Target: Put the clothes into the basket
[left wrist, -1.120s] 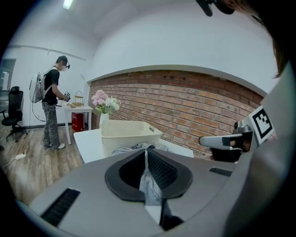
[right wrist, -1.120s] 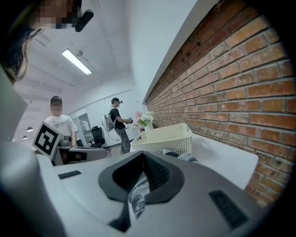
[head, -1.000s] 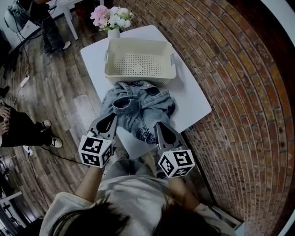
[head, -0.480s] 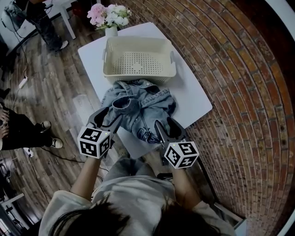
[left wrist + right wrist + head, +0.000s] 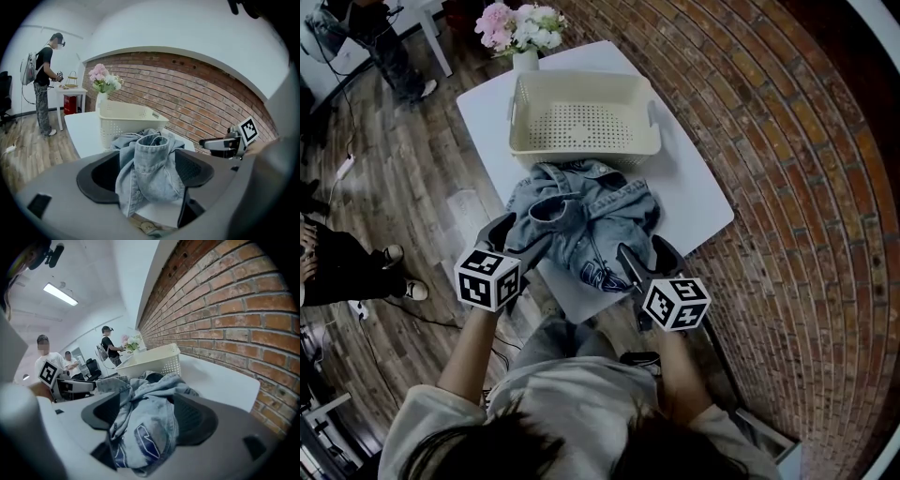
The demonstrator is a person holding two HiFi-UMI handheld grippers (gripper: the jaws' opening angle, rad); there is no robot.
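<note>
A crumpled blue denim jacket (image 5: 586,220) lies on the white table (image 5: 698,197), just in front of the cream perforated basket (image 5: 517,112). My left gripper (image 5: 523,236) is at the jacket's near left edge; its jaws have just been opening and now stand apart around the collar (image 5: 152,159), not pressing it. My right gripper (image 5: 643,251) is at the near right edge, its jaws also just opened, with a printed fold of denim (image 5: 150,427) loose between them. The basket (image 5: 126,119) holds nothing I can see.
A vase of pink and white flowers (image 5: 520,28) stands behind the basket. A brick wall (image 5: 787,141) runs along the table's right side. People stand on the wooden floor at the left (image 5: 337,262), and another stands by a far table (image 5: 44,79).
Both grippers have sunk toward the jacket's near edge, and their jaws have gone from shut to open, each now straddling denim.
</note>
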